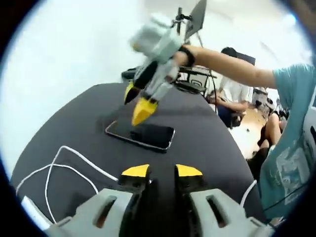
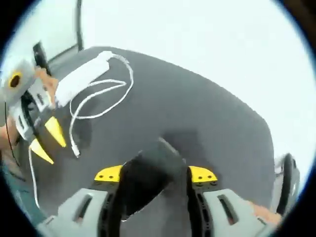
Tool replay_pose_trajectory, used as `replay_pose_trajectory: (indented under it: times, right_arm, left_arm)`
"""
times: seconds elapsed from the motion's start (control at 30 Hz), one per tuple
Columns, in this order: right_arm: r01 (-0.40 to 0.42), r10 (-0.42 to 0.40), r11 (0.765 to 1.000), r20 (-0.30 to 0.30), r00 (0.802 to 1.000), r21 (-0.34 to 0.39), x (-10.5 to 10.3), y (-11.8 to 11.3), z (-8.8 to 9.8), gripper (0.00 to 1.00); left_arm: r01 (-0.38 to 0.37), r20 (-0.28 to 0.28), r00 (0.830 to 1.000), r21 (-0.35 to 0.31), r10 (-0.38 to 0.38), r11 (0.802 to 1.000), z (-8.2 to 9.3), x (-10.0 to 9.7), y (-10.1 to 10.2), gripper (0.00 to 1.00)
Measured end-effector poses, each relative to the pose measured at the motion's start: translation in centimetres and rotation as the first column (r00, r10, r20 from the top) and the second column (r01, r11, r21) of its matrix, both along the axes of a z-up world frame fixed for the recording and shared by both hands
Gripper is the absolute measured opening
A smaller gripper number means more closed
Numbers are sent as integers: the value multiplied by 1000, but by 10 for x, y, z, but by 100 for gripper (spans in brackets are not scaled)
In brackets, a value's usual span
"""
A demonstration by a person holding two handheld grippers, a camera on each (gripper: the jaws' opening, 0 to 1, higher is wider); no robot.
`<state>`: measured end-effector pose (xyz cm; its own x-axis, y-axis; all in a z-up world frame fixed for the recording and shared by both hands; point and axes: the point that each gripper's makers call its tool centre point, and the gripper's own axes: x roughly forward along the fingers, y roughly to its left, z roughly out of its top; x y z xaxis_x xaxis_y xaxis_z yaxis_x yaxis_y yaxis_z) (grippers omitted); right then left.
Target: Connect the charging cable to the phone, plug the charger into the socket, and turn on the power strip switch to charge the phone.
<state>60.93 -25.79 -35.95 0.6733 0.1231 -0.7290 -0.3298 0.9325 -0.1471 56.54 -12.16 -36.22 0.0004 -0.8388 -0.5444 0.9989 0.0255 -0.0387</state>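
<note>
Jaws of the right gripper (image 2: pixel 155 175) straddle the phone (image 1: pixel 140 134) to grasp it; left gripper (image 1: pixel 162 172), near the phone, waits part-open for the cable (image 2: pixel 96 98)

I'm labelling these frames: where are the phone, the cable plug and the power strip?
phone (image 1: pixel 148 135): left gripper view, middle of its dark screen.
cable plug (image 2: pixel 76 152): right gripper view, loose white end.
power strip (image 2: pixel 79 79): right gripper view, middle of its white body.

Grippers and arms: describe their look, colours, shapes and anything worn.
Both grippers, left gripper and right gripper, have pale grey moulded bodies, black jaws and yellow pointed tips. The person wears a teal printed T-shirt and a black wristband.
</note>
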Motion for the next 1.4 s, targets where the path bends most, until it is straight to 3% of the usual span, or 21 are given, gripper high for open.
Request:
replay_pose_trajectory:
  times: [0.03,0.13,0.17,0.23,0.3,0.37,0.43,0.5,0.63,0.83,1.07,1.1,1.4]
  right_arm:
    - [21,-21,1000,23,1000,-7,-6,-3,0,57]
    - [113,-122,992,153,981,64,-22,-2,-4,67]
    - [142,-155,986,164,974,86,-28,0,-9,70]
    - [183,-213,972,216,953,150,-40,9,-17,72]
    - [199,-225,972,256,940,124,-49,15,-28,76]
    - [245,-249,968,324,913,54,-51,7,-33,75]
    - [278,-292,956,350,890,92,-49,9,-39,73]
    - [275,-309,950,337,889,147,-46,16,-47,70]
    - [286,-327,944,339,882,167,-43,11,-49,69]
    - [268,-304,952,334,892,149,-51,-6,-48,68]
    - [326,-350,937,332,876,127,-66,-60,-47,63]
    - [342,-365,931,332,870,128,-64,-74,-46,62]
    - [394,-414,910,328,849,128,-51,-127,-46,61]
  left_arm:
    - [3,4,1000,-4,-3,1000,1,-2,0,21]
    - [3,-4,1000,-40,-3,999,7,-5,1,21]
    - [9,-14,1000,-40,-10,999,8,-8,3,21]
    - [81,-59,995,-35,-83,996,8,-26,7,23]
    - [107,-72,991,-41,-110,993,9,-33,10,29]
    - [118,-74,990,-38,-121,992,9,-37,13,29]
    - [123,-66,990,-28,-124,992,7,-36,14,29]
    - [117,-60,991,-21,-118,993,6,-35,14,27]
    - [120,-61,991,-15,-121,993,4,-38,13,27]
    - [115,-59,992,-19,-116,993,4,-34,14,27]
    - [114,-64,991,-10,-115,993,0,-31,14,27]
    - [114,-65,991,-7,-114,993,-1,-31,14,27]
    - [113,-61,992,-12,-113,994,-1,-27,16,25]
